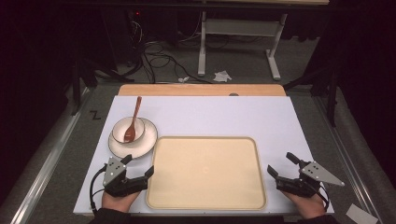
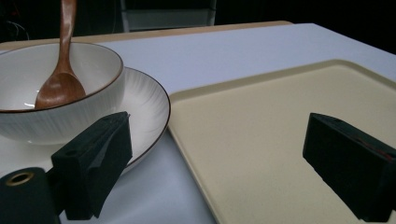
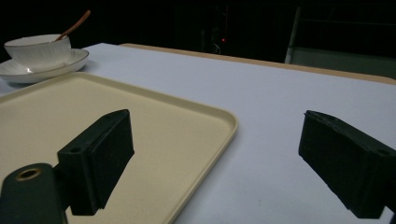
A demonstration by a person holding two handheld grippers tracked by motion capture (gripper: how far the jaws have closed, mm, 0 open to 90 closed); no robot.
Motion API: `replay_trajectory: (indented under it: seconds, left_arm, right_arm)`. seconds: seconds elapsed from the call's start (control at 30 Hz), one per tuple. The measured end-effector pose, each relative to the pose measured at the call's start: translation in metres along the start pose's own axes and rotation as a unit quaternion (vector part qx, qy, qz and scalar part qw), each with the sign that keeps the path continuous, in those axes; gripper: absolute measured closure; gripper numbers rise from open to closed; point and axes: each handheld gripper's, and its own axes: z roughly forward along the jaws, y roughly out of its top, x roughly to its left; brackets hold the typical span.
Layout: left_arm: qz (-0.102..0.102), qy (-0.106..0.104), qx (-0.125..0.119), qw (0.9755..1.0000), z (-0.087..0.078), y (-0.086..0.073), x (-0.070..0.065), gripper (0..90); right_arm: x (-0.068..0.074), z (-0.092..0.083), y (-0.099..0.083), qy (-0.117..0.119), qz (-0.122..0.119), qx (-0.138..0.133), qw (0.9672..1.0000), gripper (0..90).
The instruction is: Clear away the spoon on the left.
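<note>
A cream tray [image 1: 205, 171] lies in the middle of the white table sheet. To its upper left a white bowl [image 1: 128, 130] stands on a white plate [image 1: 142, 144], with a brown wooden spoon [image 1: 134, 119] leaning in the bowl. My left gripper [image 1: 138, 165] rests open at the tray's left edge, just below the plate. In the left gripper view the bowl [image 2: 51, 88] and spoon [image 2: 61, 79] sit close ahead of the open jaws, over the tray [image 2: 280, 135]. My right gripper [image 1: 282, 164] stands open at the tray's right edge, nothing between its jaws.
The white sheet [image 1: 224, 114] covers a wooden table whose far edge [image 1: 201, 89] shows behind it. Cables and a white metal stand [image 1: 238, 42] are on the floor beyond. In the right gripper view the tray's corner [image 3: 224, 122] lies between the jaws.
</note>
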Motion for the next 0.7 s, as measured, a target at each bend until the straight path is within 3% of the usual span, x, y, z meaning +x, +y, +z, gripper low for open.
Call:
replay_trajectory:
  seconds: [0.07,0.17,0.27,0.37,0.47,0.53,0.6,0.7]
  left_arm:
    - [0.003,0.003,0.004,1.0000,0.003,-0.001,0.000,15.5]
    - [-0.001,0.005,0.001,1.0000,0.005,0.000,0.001,16.0]
    - [0.004,0.007,-0.001,1.0000,0.010,0.006,0.001,16.4]
    - [-0.004,-0.004,-0.004,1.0000,0.011,0.011,0.001,16.4]
    - [-0.006,0.001,-0.022,0.9998,0.007,0.013,0.002,19.6]
    - [-0.014,-0.006,-0.002,0.9999,0.007,0.015,0.008,23.3]
    - [-0.027,0.000,-0.003,0.9996,0.006,0.018,0.013,27.6]
    - [-0.024,0.020,-0.013,0.9994,0.002,0.027,0.018,35.0]
  right_arm:
    - [0.000,0.002,-0.002,0.005,-0.003,0.007,1.0000,15.4]
    - [0.000,0.000,-0.004,0.011,-0.018,0.006,0.9998,18.6]
    - [-0.003,-0.004,-0.008,0.017,-0.010,0.004,0.9998,20.6]
    - [-0.007,-0.010,-0.010,0.018,0.002,-0.006,0.9998,20.7]
    - [-0.011,-0.014,-0.010,0.006,-0.004,-0.012,0.9999,22.7]
    - [-0.012,-0.017,-0.009,0.005,0.001,-0.020,0.9998,22.7]
    - [-0.012,-0.022,-0.007,0.004,-0.002,-0.028,0.9996,22.7]
    - [-0.009,-0.025,-0.005,0.005,-0.014,-0.029,0.9995,23.7]
